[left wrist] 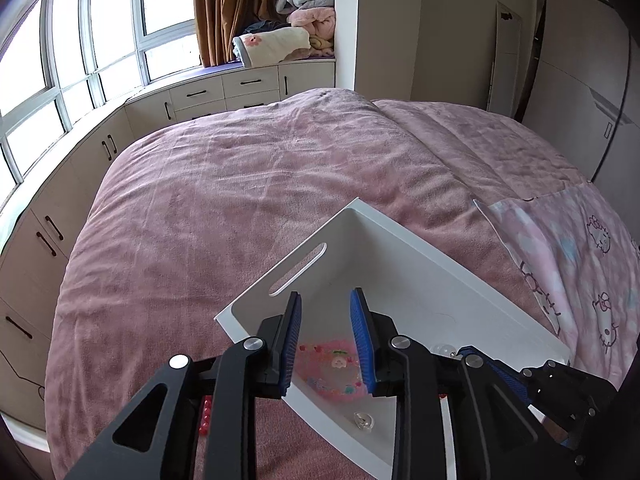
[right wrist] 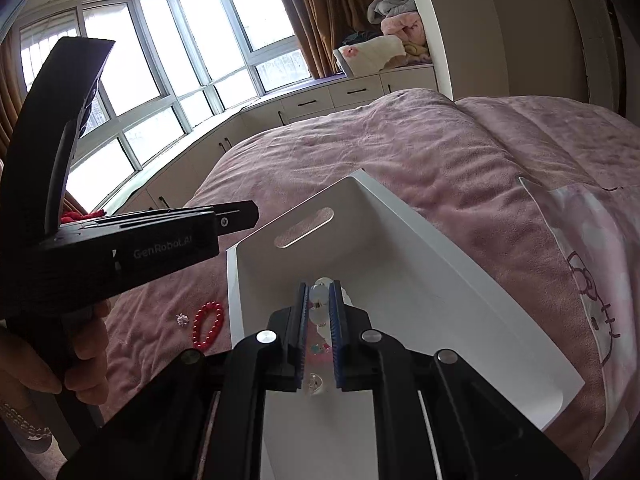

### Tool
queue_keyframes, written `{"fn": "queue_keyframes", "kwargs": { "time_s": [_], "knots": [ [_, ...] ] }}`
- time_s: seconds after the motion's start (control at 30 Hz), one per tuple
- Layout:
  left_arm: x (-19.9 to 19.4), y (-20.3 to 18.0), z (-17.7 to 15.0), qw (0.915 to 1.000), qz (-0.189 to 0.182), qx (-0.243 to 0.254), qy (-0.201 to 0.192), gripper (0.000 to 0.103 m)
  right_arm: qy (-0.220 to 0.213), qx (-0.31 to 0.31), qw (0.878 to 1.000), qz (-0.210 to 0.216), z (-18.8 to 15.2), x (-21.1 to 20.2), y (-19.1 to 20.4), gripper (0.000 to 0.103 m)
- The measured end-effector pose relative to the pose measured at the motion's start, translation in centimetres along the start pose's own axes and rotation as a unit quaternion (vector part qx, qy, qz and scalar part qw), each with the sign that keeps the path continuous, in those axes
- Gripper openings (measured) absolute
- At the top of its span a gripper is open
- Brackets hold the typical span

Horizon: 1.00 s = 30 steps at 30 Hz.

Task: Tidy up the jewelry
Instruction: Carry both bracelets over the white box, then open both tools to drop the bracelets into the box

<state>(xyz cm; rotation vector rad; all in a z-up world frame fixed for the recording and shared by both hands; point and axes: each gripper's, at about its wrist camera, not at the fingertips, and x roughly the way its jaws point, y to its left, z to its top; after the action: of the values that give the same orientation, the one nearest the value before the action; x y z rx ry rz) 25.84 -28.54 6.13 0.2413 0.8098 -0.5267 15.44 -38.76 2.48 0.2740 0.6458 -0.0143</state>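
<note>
A white tray (left wrist: 420, 276) with a handle slot lies on the pink bed; it also shows in the right wrist view (right wrist: 400, 240). My left gripper (left wrist: 325, 300) is open and empty above the tray's near end, over a pink charm bracelet (left wrist: 332, 372) and a clear heart piece (left wrist: 363, 421) lying in the tray. My right gripper (right wrist: 320, 292) is shut on a white bead bracelet (right wrist: 320, 294), held above the tray. A red bead bracelet (right wrist: 208, 330) and a small silver piece (right wrist: 182, 320) lie on the bed left of the tray.
A pink blanket (left wrist: 240, 184) covers the bed. A Hello Kitty pillow (left wrist: 580, 264) lies right of the tray. White cabinets (left wrist: 100, 152) and windows run along the left, with folded bedding (left wrist: 280, 44) on the window seat. The left gripper's body (right wrist: 120, 248) crosses the right wrist view.
</note>
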Motion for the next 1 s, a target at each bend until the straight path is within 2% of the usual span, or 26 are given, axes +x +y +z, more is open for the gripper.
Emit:
{"fn": "queue_keyframes", "kwargs": {
  "time_s": [0.1, 0.23, 0.3, 0.37, 0.43, 0.53, 0.57, 0.63, 0.7, 1.0],
  "knots": [
    [0.0, 0.9, -1.0, 1.0000, 0.006, 0.003, -0.001, 0.047, 0.002, -0.010, 1.000, -0.010, -0.1, 0.4, 0.4, 0.012],
    [-0.4, 3.5, -2.2, 0.9998, 0.015, -0.013, -0.005, 0.058, -0.001, -0.033, 0.999, -0.024, -0.3, 0.8, 1.3, 0.035],
    [-1.0, 5.2, -2.8, 0.9993, 0.024, -0.026, -0.010, 0.068, -0.004, -0.045, 0.999, -0.024, -0.3, 0.8, 1.8, 0.035],
    [-1.7, 6.8, -3.5, 0.9988, 0.031, -0.035, -0.013, 0.072, -0.009, -0.057, 0.998, -0.020, -0.5, 0.8, 2.5, 0.035],
    [-2.5, 8.6, -4.4, 0.9981, 0.037, -0.046, -0.015, 0.079, -0.018, -0.068, 0.997, -0.018, -0.6, 0.8, 3.3, 0.045],
    [-3.8, 11.2, -6.0, 0.9966, 0.051, -0.061, -0.020, 0.091, -0.037, -0.092, 0.995, -0.015, -0.9, 0.6, 4.8, 0.053],
    [-4.2, 12.1, -6.6, 0.9960, 0.055, -0.066, -0.022, 0.093, -0.044, -0.102, 0.994, -0.013, -1.0, 0.4, 5.5, 0.056],
    [-4.9, 13.7, -7.8, 0.9955, 0.055, -0.075, -0.020, 0.093, -0.059, -0.119, 0.991, -0.007, -1.4, 0.1, 6.7, 0.069],
    [-5.4, 15.1, -9.2, 0.9949, 0.061, -0.079, -0.014, 0.093, -0.071, -0.136, 0.988, 0.001, -1.8, -0.1, 8.0, 0.073],
    [-7.0, 18.9, -15.3, 0.9956, 0.074, -0.058, 0.001, 0.093, -0.066, -0.197, 0.978, 0.016, -4.2, 1.5, 12.5, 0.073]
  ]
}}
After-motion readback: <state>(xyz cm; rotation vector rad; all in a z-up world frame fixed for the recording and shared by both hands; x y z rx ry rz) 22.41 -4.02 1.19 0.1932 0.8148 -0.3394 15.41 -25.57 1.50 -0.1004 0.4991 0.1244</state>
